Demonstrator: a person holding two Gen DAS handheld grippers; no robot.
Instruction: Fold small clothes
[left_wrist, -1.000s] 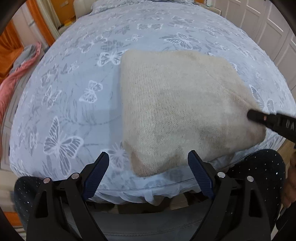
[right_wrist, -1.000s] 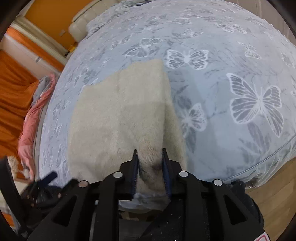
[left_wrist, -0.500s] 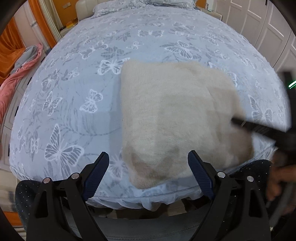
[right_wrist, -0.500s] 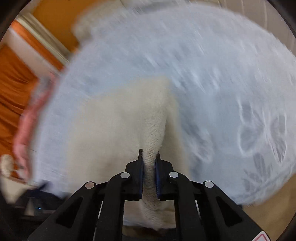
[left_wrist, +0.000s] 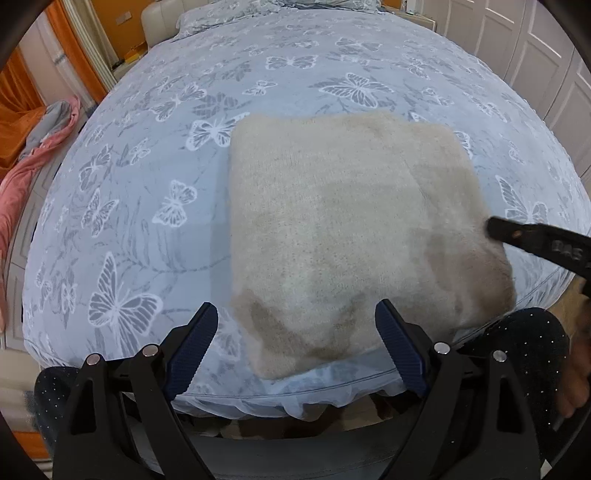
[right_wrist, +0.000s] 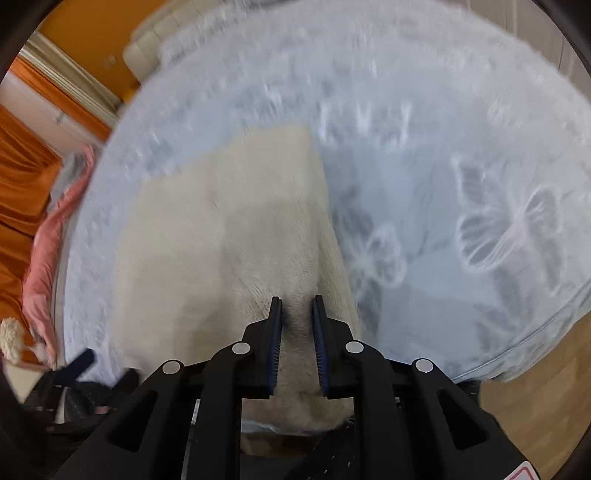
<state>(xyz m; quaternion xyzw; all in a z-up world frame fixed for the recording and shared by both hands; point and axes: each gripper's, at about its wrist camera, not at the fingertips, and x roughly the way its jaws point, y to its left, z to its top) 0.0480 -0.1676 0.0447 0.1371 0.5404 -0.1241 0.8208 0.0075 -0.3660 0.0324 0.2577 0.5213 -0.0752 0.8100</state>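
Observation:
A cream knitted garment (left_wrist: 347, 229) lies folded into a rough square near the front edge of the bed. It also shows in the right wrist view (right_wrist: 221, 251). My left gripper (left_wrist: 295, 332) is open and empty, held over the garment's near corner. My right gripper (right_wrist: 297, 310) is at the garment's right edge, with its jaws a narrow gap apart and fabric between them. It also shows in the left wrist view (left_wrist: 491, 225) as a dark finger at the garment's right side. The right wrist view is blurred by motion.
The bed has a pale blue cover with white butterflies (left_wrist: 155, 155). A pink cloth (left_wrist: 26, 173) hangs off the left side. White wardrobe doors (left_wrist: 535, 55) stand at the right. Wooden floor (right_wrist: 535, 406) shows beyond the bed's front edge.
My right gripper pinched the garment's edge tightly half a second ago and its jaws have now widened a little. The left gripper has stayed open in about the same place.

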